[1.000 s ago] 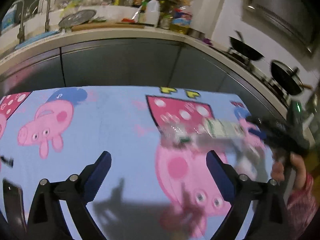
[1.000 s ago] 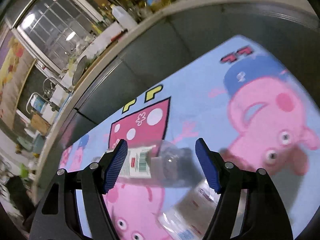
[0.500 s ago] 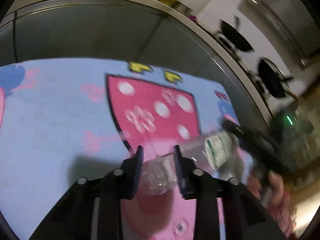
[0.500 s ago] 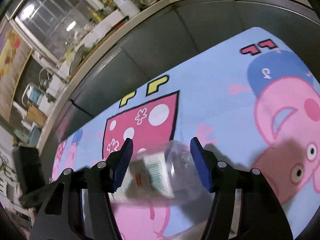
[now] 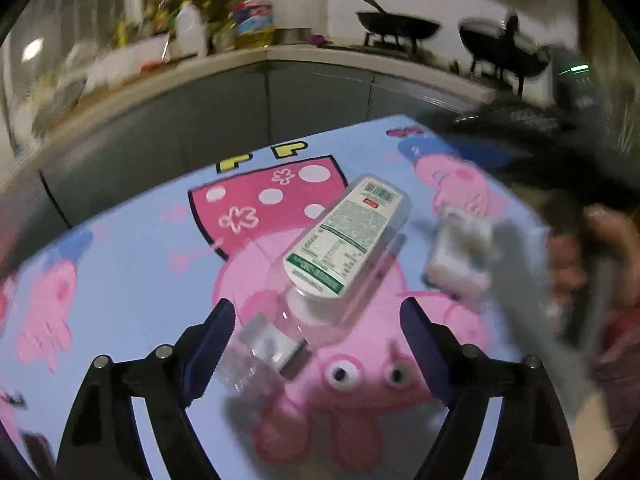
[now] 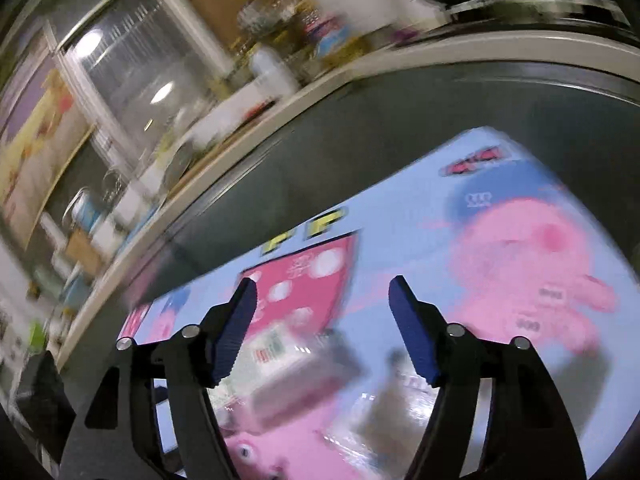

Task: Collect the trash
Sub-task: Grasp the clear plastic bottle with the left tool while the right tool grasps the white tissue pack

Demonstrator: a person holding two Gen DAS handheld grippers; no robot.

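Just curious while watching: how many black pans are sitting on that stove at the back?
2: a black wok nearer the counter corner, a second black pan to its right. More may be hidden.

Clear glossy plastic bottle (image 5: pixel 344 248) with a paper label (image 5: pixel 344 236)

The right wrist view is all smear: the bottle (image 6: pixel 296 364) beneath the fingers is barely readable. In the left wrist view, the hand (image 5: pixel 600 264) at right blurs out, and a small white packet (image 5: pixel 460 256) stays unidentifiable.
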